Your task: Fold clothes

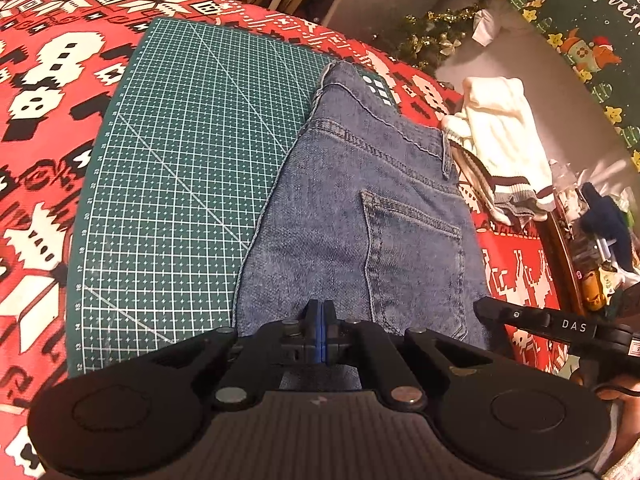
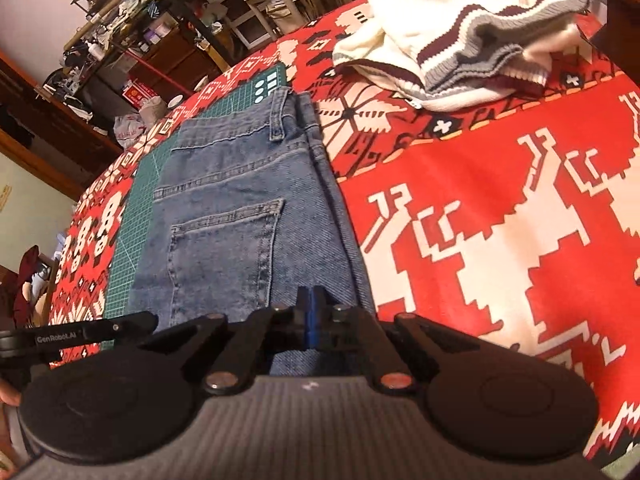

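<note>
Left gripper [image 1: 321, 322] pinching jeans [image 1: 360, 216] hem | right gripper [image 2: 314, 320] likewise | mat [image 1: 180, 160] bare leftward

"DAS" on right gripper [image 1: 560, 326], "GenRobot.AI" on left gripper [image 2: 80, 334]

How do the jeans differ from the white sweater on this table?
The jeans are blue denim, lying flat and partly on the green cutting mat; the white sweater is knit, with maroon and grey stripes, lying bunched beyond them on the red tablecloth. The jeans lie under both hand-held grippers; the sweater lies apart from them. Both are clothes.
</note>
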`<state>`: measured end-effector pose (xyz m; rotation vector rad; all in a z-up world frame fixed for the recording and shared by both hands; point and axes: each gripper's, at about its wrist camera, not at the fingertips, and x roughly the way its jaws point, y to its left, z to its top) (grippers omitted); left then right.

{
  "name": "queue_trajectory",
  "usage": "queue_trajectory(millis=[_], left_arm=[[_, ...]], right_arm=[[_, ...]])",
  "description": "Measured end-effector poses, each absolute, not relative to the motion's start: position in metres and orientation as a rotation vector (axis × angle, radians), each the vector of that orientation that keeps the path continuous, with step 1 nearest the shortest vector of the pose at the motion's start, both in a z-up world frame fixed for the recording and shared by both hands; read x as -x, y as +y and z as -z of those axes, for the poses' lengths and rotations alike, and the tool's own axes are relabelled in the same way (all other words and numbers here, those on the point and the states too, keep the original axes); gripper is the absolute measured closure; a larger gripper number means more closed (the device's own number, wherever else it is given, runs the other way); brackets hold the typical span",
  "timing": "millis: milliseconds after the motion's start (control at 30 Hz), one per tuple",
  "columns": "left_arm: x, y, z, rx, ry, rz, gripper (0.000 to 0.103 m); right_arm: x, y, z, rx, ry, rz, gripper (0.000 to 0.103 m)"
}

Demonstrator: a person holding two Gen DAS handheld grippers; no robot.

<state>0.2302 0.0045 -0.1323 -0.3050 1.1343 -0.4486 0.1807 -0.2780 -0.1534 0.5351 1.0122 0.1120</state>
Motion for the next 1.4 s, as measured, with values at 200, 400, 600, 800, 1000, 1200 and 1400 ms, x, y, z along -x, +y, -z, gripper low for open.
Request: queue_trajectory(millis=[200, 400, 600, 800, 1000, 1200, 1400], left_arm=[[-0.226, 0.003, 0.130, 0.271, 1.138, 0.433, 0.100], [-0.220, 0.010, 0.121, 0.347, 1.088, 0.485, 0.101], [-0.219, -0.004, 0.130, 0.305, 1.149, 0.514, 0.101], [-0.213, 0.001, 0.133, 0.300, 1.168, 0.476, 0.100], [-0.203, 0.008, 0.128, 0.407, 1.154, 0.495, 0.099], [-0.196, -0.015, 0.129, 0.403, 1.178, 0.631, 0.099], [-0.187, -0.035, 0.136, 0.282, 1.208, 0.635, 0.099]], right_arm=[[-0.173, -0.290, 0.154, -0.549, 1.019, -0.054, 0.103], [-0.161, -0.289, 0.142, -0.586, 0.963, -0.089, 0.095], [-0.163, -0.259, 0.141, -0.492, 1.003, -0.172, 0.095], [-0.160, -0.268, 0.148, -0.478, 1.055, -0.128, 0.103], [-0.147, -0.267, 0.138, -0.505, 1.008, -0.152, 0.093], [-0.146, -0.233, 0.135, -0.478, 1.022, -0.329, 0.093], [-0.151, -0.204, 0.151, -0.424, 1.091, -0.376, 0.095]])
